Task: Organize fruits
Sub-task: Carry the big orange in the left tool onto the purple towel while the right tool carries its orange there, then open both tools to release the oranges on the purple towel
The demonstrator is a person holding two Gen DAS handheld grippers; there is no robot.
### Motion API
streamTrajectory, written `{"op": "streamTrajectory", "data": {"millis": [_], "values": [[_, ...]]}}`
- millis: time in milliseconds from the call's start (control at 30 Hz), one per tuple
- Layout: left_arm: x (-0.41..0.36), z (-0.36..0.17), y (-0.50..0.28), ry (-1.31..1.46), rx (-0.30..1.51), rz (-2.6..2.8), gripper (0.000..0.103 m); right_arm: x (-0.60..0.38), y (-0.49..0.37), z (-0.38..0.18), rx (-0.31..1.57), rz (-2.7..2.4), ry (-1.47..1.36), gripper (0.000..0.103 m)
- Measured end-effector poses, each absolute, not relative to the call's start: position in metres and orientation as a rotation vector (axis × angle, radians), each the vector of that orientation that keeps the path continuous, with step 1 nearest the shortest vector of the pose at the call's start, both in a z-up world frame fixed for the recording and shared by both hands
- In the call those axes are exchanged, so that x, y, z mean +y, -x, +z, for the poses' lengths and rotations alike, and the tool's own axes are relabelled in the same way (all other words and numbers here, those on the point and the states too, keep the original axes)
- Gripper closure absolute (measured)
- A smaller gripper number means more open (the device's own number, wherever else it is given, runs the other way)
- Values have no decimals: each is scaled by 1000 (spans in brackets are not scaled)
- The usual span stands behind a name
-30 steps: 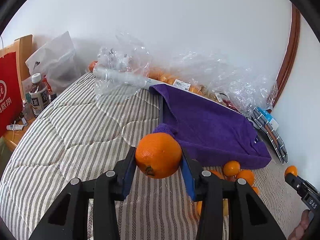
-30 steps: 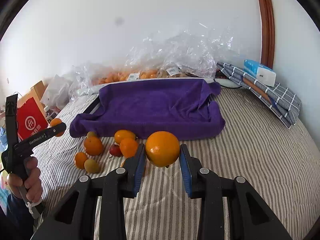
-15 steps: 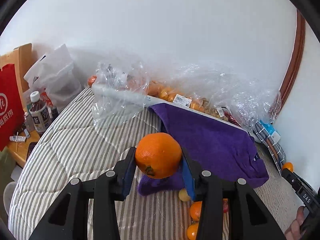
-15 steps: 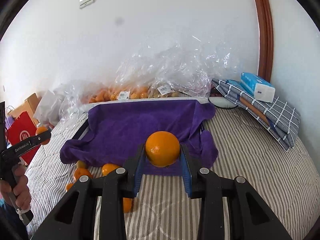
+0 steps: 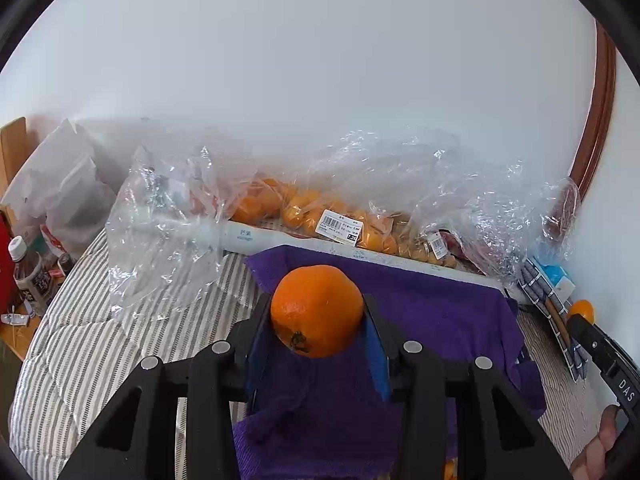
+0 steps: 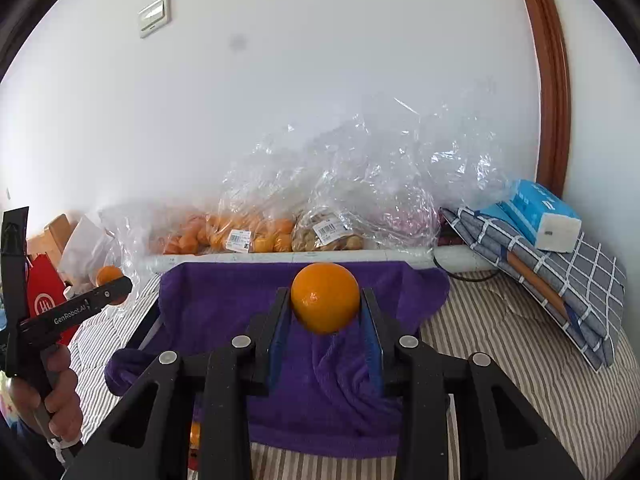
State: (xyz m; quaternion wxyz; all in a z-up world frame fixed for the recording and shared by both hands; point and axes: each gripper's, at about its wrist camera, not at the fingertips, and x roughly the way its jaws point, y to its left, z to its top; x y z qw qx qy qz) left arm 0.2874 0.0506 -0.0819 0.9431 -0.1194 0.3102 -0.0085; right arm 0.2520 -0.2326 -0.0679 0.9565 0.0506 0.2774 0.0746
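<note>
My left gripper (image 5: 317,326) is shut on an orange (image 5: 317,310) with its stem scar facing me, held above the near left part of the purple towel (image 5: 440,312). My right gripper (image 6: 325,312) is shut on a second orange (image 6: 325,297), held above the same purple towel (image 6: 224,304). The left gripper with its orange (image 6: 109,275) also shows at the left of the right wrist view. The right gripper's orange (image 5: 582,310) shows at the right edge of the left wrist view. Loose fruit on the bed is mostly hidden below the grippers.
Clear plastic bags of oranges (image 5: 304,208) and brownish fruit (image 6: 326,236) lie along the wall behind a white tube (image 6: 304,258). A folded checked cloth (image 6: 560,280) with a blue tissue pack (image 6: 536,216) lies right. Bottles (image 5: 30,272) and a red bag (image 6: 44,304) stand left of the striped bed (image 5: 100,340).
Both grippers rose and moved forward over the purple towel, each still holding its orange. The loose fruit on the bed dropped out of sight below them.
</note>
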Motion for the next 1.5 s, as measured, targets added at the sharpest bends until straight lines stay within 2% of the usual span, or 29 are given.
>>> {"op": "streamTrajectory", "data": {"millis": [133, 467, 1133, 1200, 1333, 1367, 1500], "values": [[45, -97, -301, 250, 671, -30, 63, -231, -277, -73, 577, 157, -75, 69], [38, -134, -311, 219, 789, -65, 63, -229, -298, -136, 726, 181, -101, 69], [25, -148, -318, 152, 830, -84, 63, -224, -311, -156, 785, 145, -113, 68], [25, -149, -319, 161, 840, -93, 63, -224, -309, -153, 775, 147, -111, 63], [24, -146, -317, 149, 824, -94, 62, -228, -303, -144, 749, 137, -137, 38], [24, -144, -316, 149, 811, -95, 61, -229, -302, -142, 739, 135, -146, 36], [21, -137, -309, 142, 764, -102, 45, -230, -298, -136, 710, 94, -144, 34]]}}
